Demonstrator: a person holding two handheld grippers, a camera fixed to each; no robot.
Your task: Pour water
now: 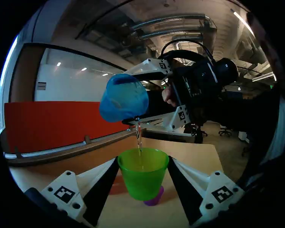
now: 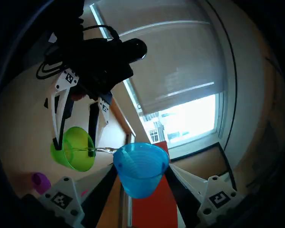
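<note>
Green cup (image 1: 143, 178) sits clamped between the two fingers of the left tongs (image 1: 143, 171), upright, mouth open to the ceiling, one finger pressed on each side of its wall. Above it and a little to the left in the left gripper view, the blue cup (image 1: 123, 98) is tipped steeply, its rim low and its base high, pinched between the fingers of the right tongs (image 1: 123, 99), which reach in from the right with a hand (image 1: 168, 95) behind them. A thin stream of water (image 1: 139, 138) falls from the blue cup's lower lip straight into the green cup. In the right gripper view the blue cup is close up between the right tongs' fingers, and the stream runs from its rim across to the green cup held farther off. Whether the green cup's base touches the pale wooden surface (image 1: 195, 152) cannot be told. Just behind the green cup lie a small purple thing (image 1: 156, 199) on the right and an orange thing (image 1: 115, 188) on the left, both partly hidden. A red panel (image 1: 55, 121) runs along the far edge of the surface.
</note>
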